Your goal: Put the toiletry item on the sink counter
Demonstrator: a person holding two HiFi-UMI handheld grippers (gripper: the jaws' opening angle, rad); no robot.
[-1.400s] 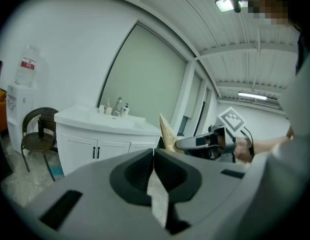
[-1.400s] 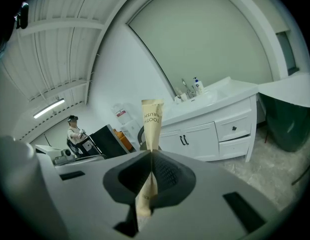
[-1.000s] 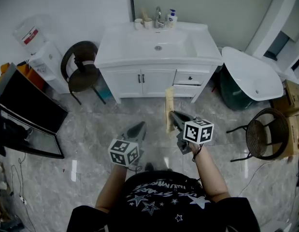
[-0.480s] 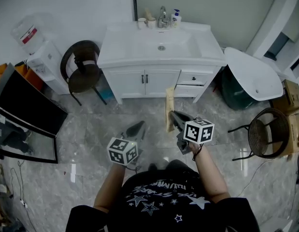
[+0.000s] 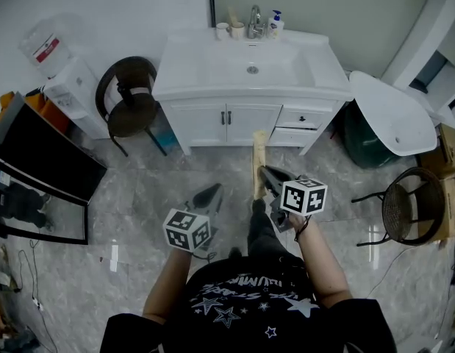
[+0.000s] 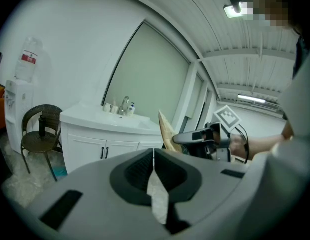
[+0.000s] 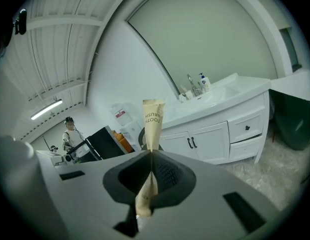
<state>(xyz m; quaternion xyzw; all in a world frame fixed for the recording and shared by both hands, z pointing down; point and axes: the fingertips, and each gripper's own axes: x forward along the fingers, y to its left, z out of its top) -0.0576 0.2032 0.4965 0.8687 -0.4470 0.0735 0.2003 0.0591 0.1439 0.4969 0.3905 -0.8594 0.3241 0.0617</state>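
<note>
A beige toothbrush packet (image 5: 258, 164) stands upright in my right gripper (image 5: 268, 176), which is shut on its lower end. In the right gripper view the packet (image 7: 153, 121) rises from the closed jaws of the right gripper (image 7: 151, 156) with its print upside down. My left gripper (image 5: 205, 195) is shut with nothing in it, held lower and to the left; in its own view the left gripper (image 6: 153, 159) has its jaws pressed together. The white sink counter (image 5: 190, 68) lies ahead, a few steps off, over a white cabinet. The left gripper view also shows the packet (image 6: 166, 129).
Cups (image 5: 228, 29), a faucet (image 5: 254, 19) and a pump bottle (image 5: 274, 24) line the counter's back edge. Left of the cabinet are a round dark chair (image 5: 128, 98) and a water dispenser (image 5: 62, 72). A black screen (image 5: 43, 175) leans at far left. A white tub (image 5: 392, 112) and wicker chair (image 5: 403, 212) stand right.
The person has stepped toward the sink; one leg now shows ahead of the body and the cabinet sits lower in the view. Both grippers keep their pose and the packet stays held.
</note>
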